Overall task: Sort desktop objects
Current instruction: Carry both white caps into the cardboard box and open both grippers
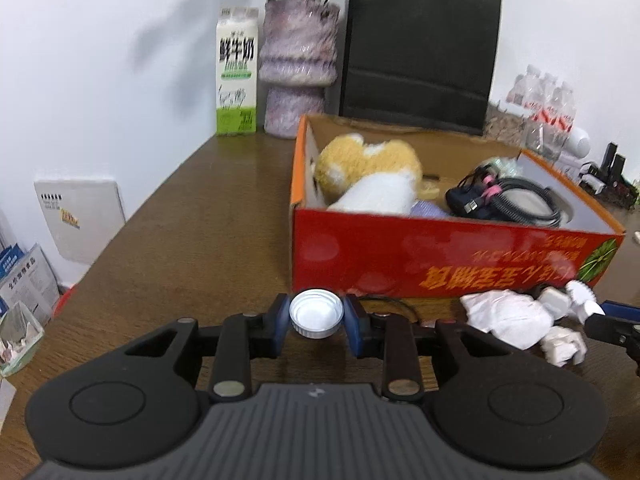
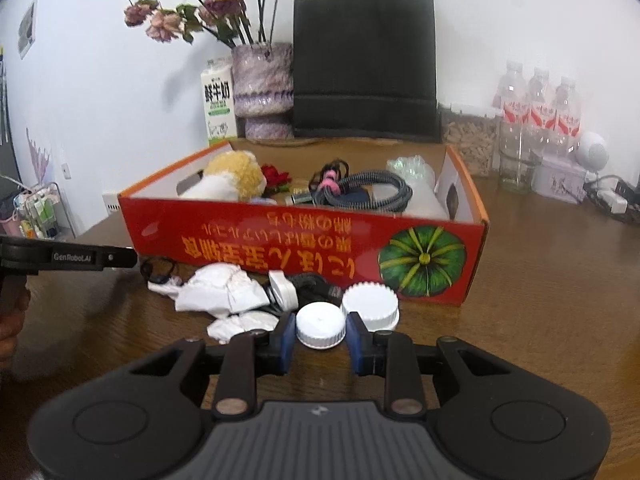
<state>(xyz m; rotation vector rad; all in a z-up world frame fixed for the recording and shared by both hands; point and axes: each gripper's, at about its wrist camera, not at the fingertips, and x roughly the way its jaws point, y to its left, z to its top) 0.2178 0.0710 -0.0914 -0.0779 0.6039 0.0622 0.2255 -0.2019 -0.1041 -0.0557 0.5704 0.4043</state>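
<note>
In the left wrist view my left gripper [image 1: 317, 318] is shut on a white bottle cap [image 1: 316, 314] turned hollow side up, its blue pads [image 1: 282, 318] pressing both sides. In the right wrist view my right gripper [image 2: 320, 330] is shut on another white cap [image 2: 320, 325] lying top side up, low over the brown table [image 2: 540, 280]. A third, ribbed white cap [image 2: 371, 304] sits just right of it. Both grippers are in front of the red cardboard box [image 2: 280, 248]. Crumpled white paper [image 2: 222, 288] and a white plug [image 2: 283, 289] lie between them.
The box holds a plush toy [image 1: 368, 176], coiled cables [image 1: 516, 196] and a plastic bag [image 2: 412, 170]. Behind it stand a milk carton [image 1: 236, 72], a purple vase [image 1: 298, 68], a black paper bag [image 1: 420, 52] and water bottles [image 2: 538, 108]. A hand [image 2: 10, 320] holds the left gripper.
</note>
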